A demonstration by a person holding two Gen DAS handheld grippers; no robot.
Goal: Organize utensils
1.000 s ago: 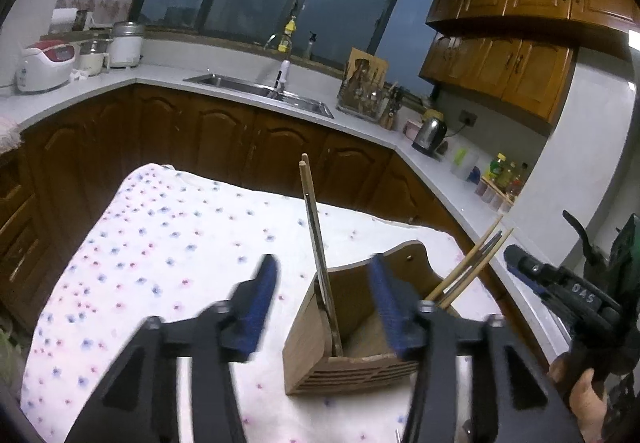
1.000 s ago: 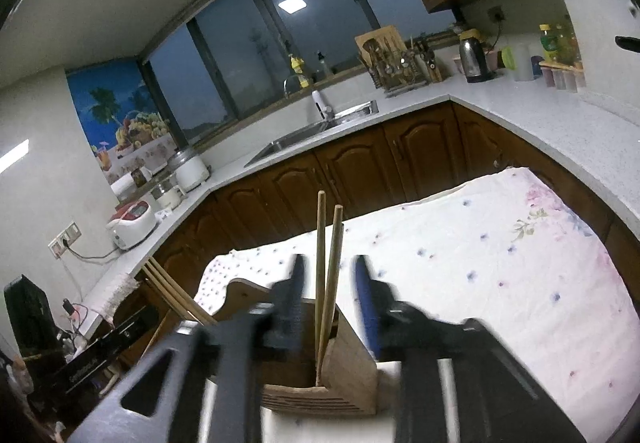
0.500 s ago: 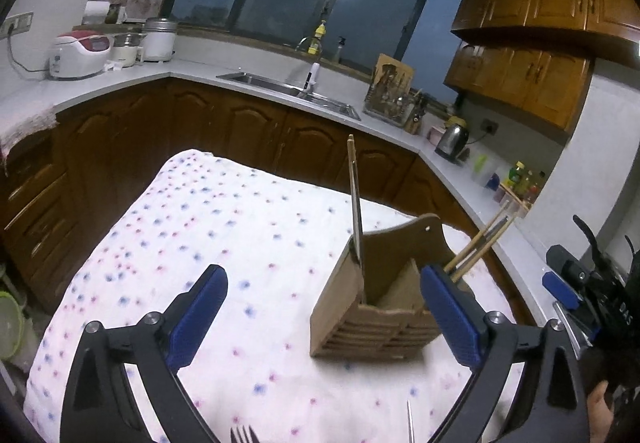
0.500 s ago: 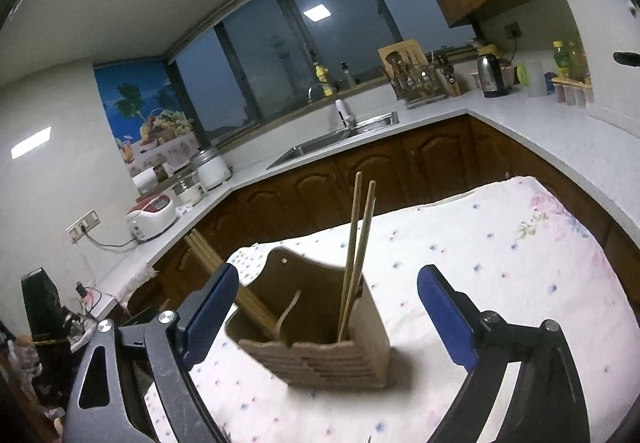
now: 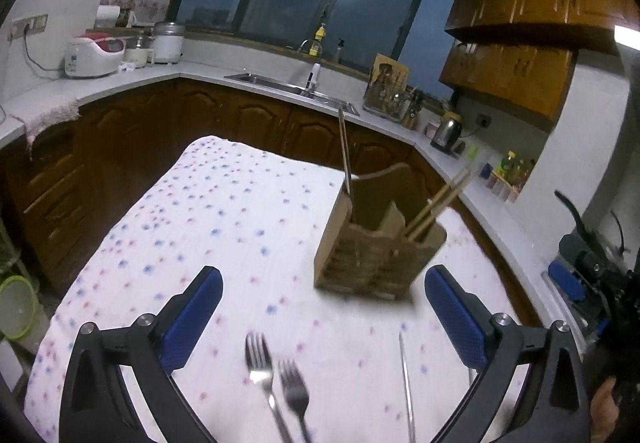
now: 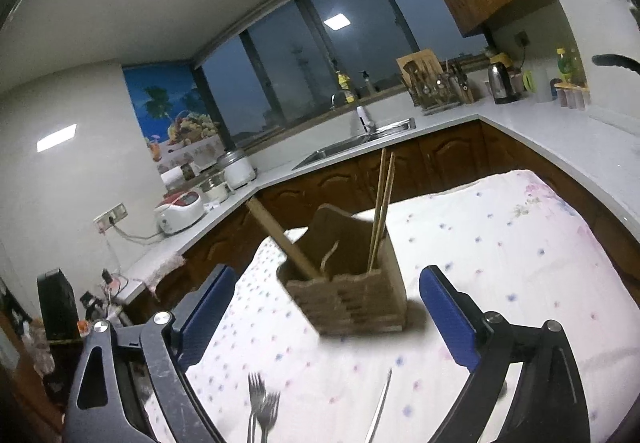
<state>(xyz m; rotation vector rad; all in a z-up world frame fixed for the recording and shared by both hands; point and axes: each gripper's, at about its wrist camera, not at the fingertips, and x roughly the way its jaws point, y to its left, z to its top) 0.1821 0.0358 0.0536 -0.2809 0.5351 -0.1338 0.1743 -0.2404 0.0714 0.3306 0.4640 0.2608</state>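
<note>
A wooden utensil holder [image 5: 372, 243] stands on the flowered tablecloth [image 5: 224, 211]; it also shows in the right wrist view [image 6: 352, 291]. It holds wooden chopsticks [image 5: 440, 203] [image 6: 382, 211] and a wooden stick [image 5: 345, 151] [image 6: 280, 239]. Two forks [image 5: 276, 383] [image 6: 260, 407] and a thin metal utensil [image 5: 406, 383] [image 6: 380, 411] lie on the cloth in front of it. My left gripper [image 5: 320, 313] is open and empty, above the forks. My right gripper [image 6: 324, 317] is open and empty, short of the holder.
The right gripper's body [image 5: 592, 275] shows at the right edge of the left wrist view. Kitchen counters with a sink [image 5: 288, 85], a rice cooker [image 5: 94, 55] and a kettle [image 5: 448, 131] ring the table. Dark wooden cabinets [image 5: 248, 119] stand behind the table.
Both grippers opened wide and pulled back from the holder, leaving the chopsticks and stick standing in it. The forks and metal utensil on the cloth have come into view.
</note>
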